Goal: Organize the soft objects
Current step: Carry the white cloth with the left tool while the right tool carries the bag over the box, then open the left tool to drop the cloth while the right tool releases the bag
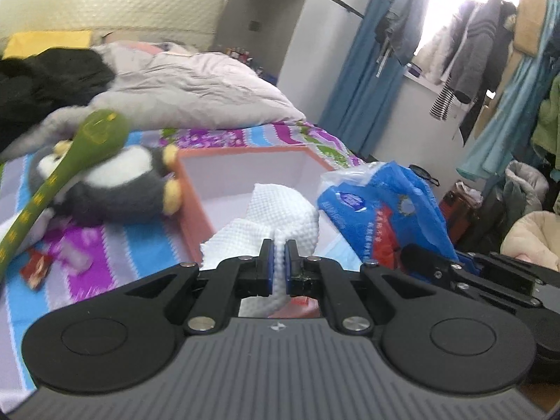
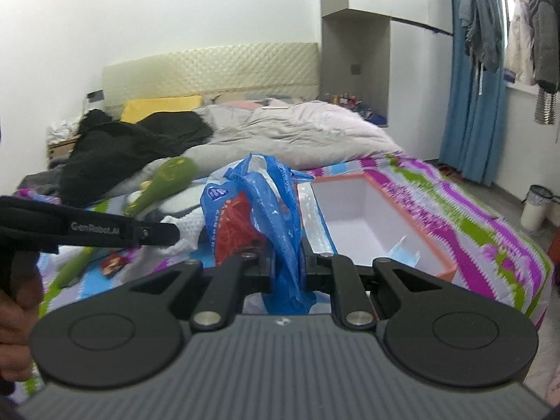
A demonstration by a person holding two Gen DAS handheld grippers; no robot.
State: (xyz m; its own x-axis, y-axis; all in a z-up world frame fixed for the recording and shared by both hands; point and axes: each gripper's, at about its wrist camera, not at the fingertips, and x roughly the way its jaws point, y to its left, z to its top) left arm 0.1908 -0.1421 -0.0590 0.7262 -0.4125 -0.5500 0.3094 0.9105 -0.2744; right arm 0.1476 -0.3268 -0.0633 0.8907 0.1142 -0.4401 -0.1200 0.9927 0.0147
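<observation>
Above the orange box [image 1: 196, 189], left gripper [image 1: 279, 250] pinches white towel [image 1: 283, 206]; right gripper [image 2: 287, 262] clamps blue bag [image 2: 266, 192].

both cameras sit low behind their own tool, looking forward along its fingers over the foot of the bed [image 2: 455, 203] toward the headboard [image 2: 210, 66]. the left wrist view rides close above the left tool [image 1: 278, 259], facing the orange-rimmed box [image 1: 245, 168], with the window side of the room on its right. the right wrist view sits behind the right tool [image 2: 287, 262], a little further back, and sees more of the wall. both views share the box, the blue plastic bag [image 2: 259, 203], the white cloth [image 1: 280, 206], the green toy [image 1: 70, 161] and the grey duvet [image 1: 196, 87]; each also catches part of the other tool at its edge.
</observation>
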